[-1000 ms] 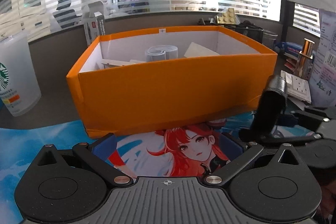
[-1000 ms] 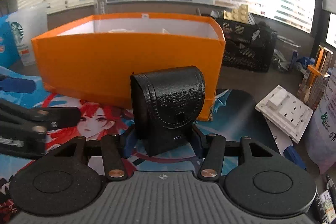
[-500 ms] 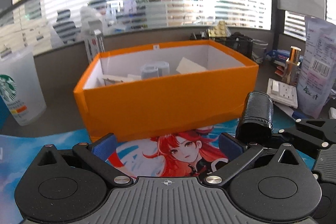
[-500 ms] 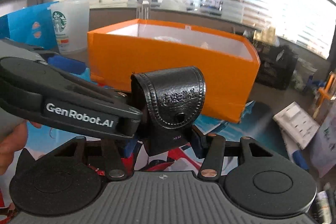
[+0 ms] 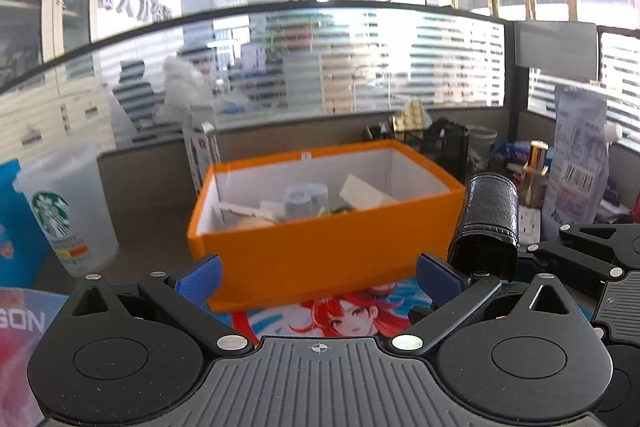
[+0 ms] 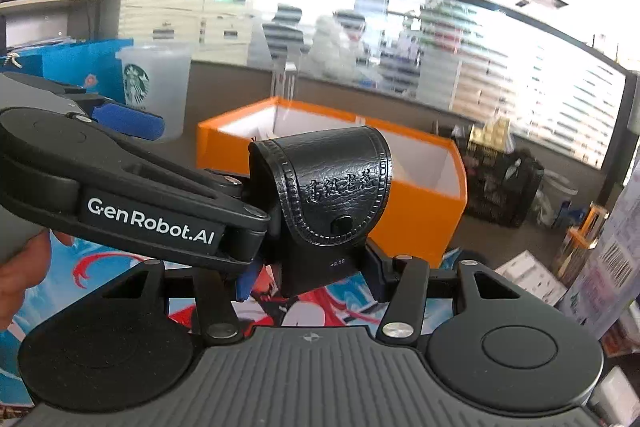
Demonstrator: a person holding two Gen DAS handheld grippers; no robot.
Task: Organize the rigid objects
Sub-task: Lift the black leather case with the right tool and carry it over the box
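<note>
Right claw carrying black leather case toward orange box, left claw empty alongside.

Nearest: right claw (image 6: 312,267) clamped on the black leather case (image 6: 328,203) (flap facing camera, snap shut), held upright above the printed mat (image 5: 340,319) on the tabletop. Left claw (image 5: 318,277) spread wide, nothing between its pads, its arm crossing just beside the case. Farther: orange box (image 5: 320,255), open top, already some small items inside; Starbucks cup (image 5: 68,215) off to its left. To do it well, I'd clear the near wall first, keep the case level, release over a free spot inside. Versus a second earlier: both claws sit higher, so the box interior now shows, and the box looks farther off.
</note>
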